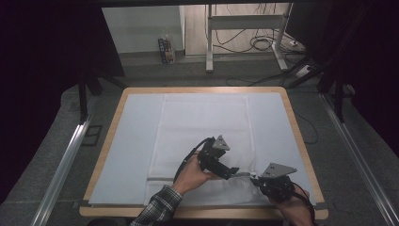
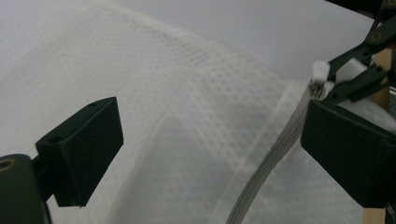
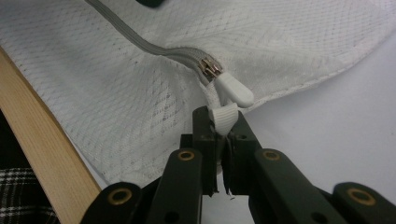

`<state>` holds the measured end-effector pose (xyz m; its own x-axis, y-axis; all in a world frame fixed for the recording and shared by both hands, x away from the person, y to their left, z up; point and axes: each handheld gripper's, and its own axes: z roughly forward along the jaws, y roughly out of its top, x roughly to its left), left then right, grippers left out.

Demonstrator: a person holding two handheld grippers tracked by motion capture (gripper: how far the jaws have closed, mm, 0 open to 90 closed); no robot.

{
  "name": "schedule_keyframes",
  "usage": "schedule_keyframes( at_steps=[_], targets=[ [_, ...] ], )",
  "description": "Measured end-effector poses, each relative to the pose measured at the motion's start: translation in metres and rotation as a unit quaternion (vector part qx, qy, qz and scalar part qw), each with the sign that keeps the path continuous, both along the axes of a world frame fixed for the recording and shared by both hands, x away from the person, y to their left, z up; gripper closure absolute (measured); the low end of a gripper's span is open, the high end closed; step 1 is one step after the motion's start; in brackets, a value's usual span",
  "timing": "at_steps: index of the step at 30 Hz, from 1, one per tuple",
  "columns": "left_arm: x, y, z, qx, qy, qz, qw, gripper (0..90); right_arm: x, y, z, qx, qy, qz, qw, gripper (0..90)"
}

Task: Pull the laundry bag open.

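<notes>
1. The right gripper view gives the close detail: the right gripper (image 3: 223, 122) has its jaws pinched together on a small white fabric tab (image 3: 224, 117) at the corner of the mesh bag (image 3: 140, 93). Just above the tab sit the metal zipper slider (image 3: 210, 68) and its white plastic pull (image 3: 233, 88).
2. The left gripper view shows the left gripper (image 2: 210, 149) with its jaws standing wide apart, nothing between the pads, the mesh bag (image 2: 163, 107) lying beneath. The grey zipper tape (image 2: 275, 154) runs diagonally past one jaw to the slider, where the right gripper (image 2: 322, 77) clamps the tab farther off.
3. In the high view the left gripper (image 1: 234, 171) is over the near part of the mesh bag (image 1: 202, 127), pointing toward the right gripper (image 1: 256, 180), which is near the bag's near right corner. The two are close together.
4. The bag lies flat on a pale sheet covering the wooden-edged surface (image 1: 296, 127).
5. Beyond the surface are a grey floor, a metal frame with cables and dark curtains at the sides. A plaid sleeve (image 1: 157, 207) enters from below.
</notes>
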<state>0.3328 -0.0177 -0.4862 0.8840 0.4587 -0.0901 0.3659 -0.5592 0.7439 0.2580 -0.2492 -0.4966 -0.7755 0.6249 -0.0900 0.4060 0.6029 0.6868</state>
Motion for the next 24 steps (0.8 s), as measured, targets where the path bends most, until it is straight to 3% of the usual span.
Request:
schedule_keyframes(
  at_steps=[3, 8, 9, 15, 20, 24],
  targets=[
    [0.002, -0.019, 0.000, 0.001, 0.000, -0.014, 0.9999, 5.4, -0.001, 0.001, 0.000, -0.002, -0.001, 0.001, 1.0000, 83.9],
    [0.003, -0.032, 0.001, 0.000, -0.003, -0.023, 0.9997, 4.9, -0.001, 0.001, 0.000, -0.005, -0.003, 0.001, 1.0000, 83.8],
    [0.002, -0.037, 0.000, -0.018, 0.002, -0.015, 0.9997, 4.8, -0.001, 0.001, 0.000, -0.005, -0.003, 0.001, 1.0000, 83.8],
    [0.003, -0.044, -0.001, -0.005, 0.000, -0.032, 0.9995, 4.7, -0.001, 0.002, 0.001, -0.007, -0.004, 0.001, 1.0000, 83.8],
    [0.004, -0.051, -0.003, 0.002, 0.000, -0.021, 0.9998, 4.9, -0.002, 0.003, 0.001, -0.010, -0.007, 0.001, 0.9999, 83.7],
    [0.002, -0.051, -0.002, 0.018, -0.016, -0.011, 0.9997, 5.0, -0.002, 0.003, 0.002, -0.013, -0.010, -0.002, 0.9999, 83.7]
  ],
)
